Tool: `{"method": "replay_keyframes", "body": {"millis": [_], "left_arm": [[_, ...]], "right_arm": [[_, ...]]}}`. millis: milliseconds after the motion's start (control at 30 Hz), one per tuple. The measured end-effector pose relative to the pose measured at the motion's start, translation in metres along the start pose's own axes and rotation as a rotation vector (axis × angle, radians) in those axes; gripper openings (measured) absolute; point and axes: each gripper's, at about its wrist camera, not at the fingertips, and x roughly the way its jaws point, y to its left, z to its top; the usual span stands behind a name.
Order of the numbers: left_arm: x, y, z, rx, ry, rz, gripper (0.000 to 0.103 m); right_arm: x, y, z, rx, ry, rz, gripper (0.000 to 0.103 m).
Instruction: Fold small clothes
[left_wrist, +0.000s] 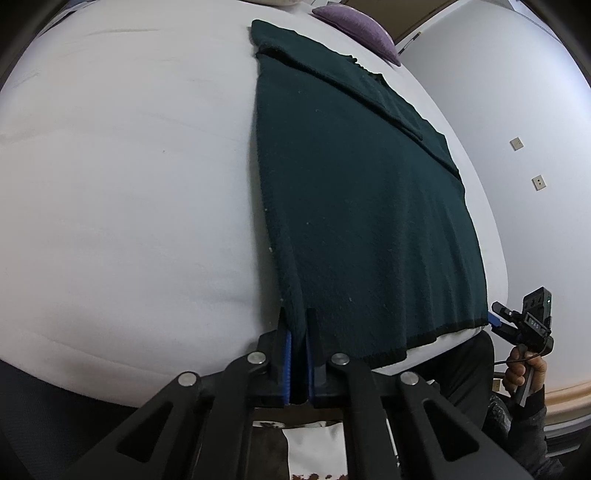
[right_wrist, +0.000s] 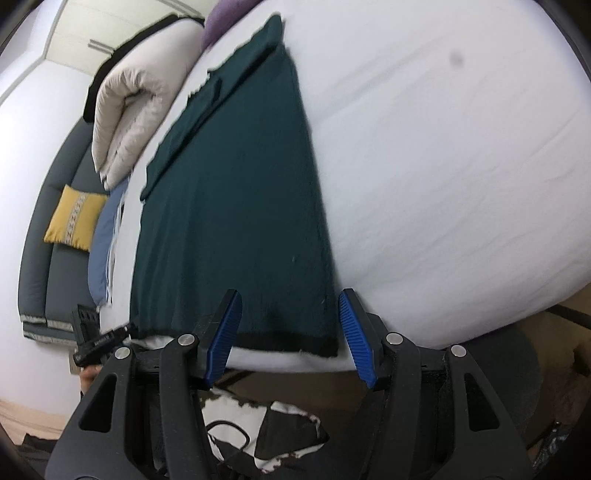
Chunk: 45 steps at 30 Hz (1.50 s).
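Flat on the white bed (left_wrist: 129, 184) lies a dark green knitted garment (left_wrist: 362, 206), spread lengthwise with its black-trimmed hem at the near edge of the mattress and a sleeve folded across its far end. From the right wrist view the same garment (right_wrist: 240, 206) reads as a long tapered panel, its hem running along the mattress edge.

At the hem's left corner, the left gripper (left_wrist: 298, 325) has its blue-padded fingers drawn close together, pinching the edge of the knit between them. The right gripper (right_wrist: 290, 325) sits at the other corner with its blue pads set wide apart, straddling the hem without touching it; the left wrist view shows it (left_wrist: 496, 319) just beside that corner, held in the person's hand (left_wrist: 521, 369).

The sheet is smooth with only shallow creases and one small dark spot (right_wrist: 457, 59). A purple cushion (left_wrist: 354, 26) rests at the far end of the bed, beyond the garment. Alongside the bed is a rolled cream duvet (right_wrist: 129, 103), with a blue cloth (right_wrist: 103, 243) near it. Further out stands a grey sofa (right_wrist: 40, 236) carrying a mustard yellow cushion (right_wrist: 74, 219). A pale wall (left_wrist: 517, 110) bears two small socket plates (left_wrist: 516, 144).
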Motion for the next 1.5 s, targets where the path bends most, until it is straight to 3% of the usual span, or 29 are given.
{"method": "replay_keyframes", "body": {"millis": [100,133,200,233,267,400,567,700,900,1133,1500], "left_arm": [[-0.002,0.001,0.000,-0.011,-0.009,-0.015,0.006],[-0.004,0.001,0.000,-0.016,-0.013,-0.022,0.006],[-0.007,0.002,0.000,-0.030,-0.022,-0.043,0.006],[-0.010,0.002,0.000,-0.039,-0.030,-0.058,0.006],[-0.013,0.002,0.000,-0.048,-0.037,-0.074,0.006],[-0.028,0.003,0.005,-0.106,-0.079,-0.176,0.005],[-0.061,-0.003,0.026,-0.179,-0.195,-0.344,0.005],[-0.075,-0.009,0.050,-0.228,-0.268,-0.450,0.005],[-0.076,-0.006,0.108,-0.269,-0.321,-0.524,0.005],[-0.050,0.012,0.190,-0.369,-0.360,-0.559,0.005],[0.023,0.031,0.307,-0.445,-0.348,-0.488,0.005]], "right_arm": [[-0.002,-0.008,-0.002,0.031,-0.002,0.043,0.042],[-0.002,-0.010,-0.004,0.035,-0.001,0.047,0.031],[-0.004,-0.013,-0.006,0.037,-0.006,0.054,0.023],[-0.005,-0.013,-0.007,0.038,-0.008,0.054,0.009],[-0.007,-0.014,-0.008,0.040,-0.014,0.056,0.007],[-0.026,-0.005,-0.004,0.030,-0.071,0.102,0.007],[-0.049,0.019,0.017,0.025,-0.149,0.198,0.007],[-0.053,0.043,0.047,0.023,-0.196,0.261,0.007],[-0.048,0.076,0.113,0.025,-0.262,0.308,0.007],[-0.031,0.100,0.210,0.069,-0.356,0.313,0.007],[0.049,0.110,0.343,0.140,-0.415,0.215,0.007]]}}
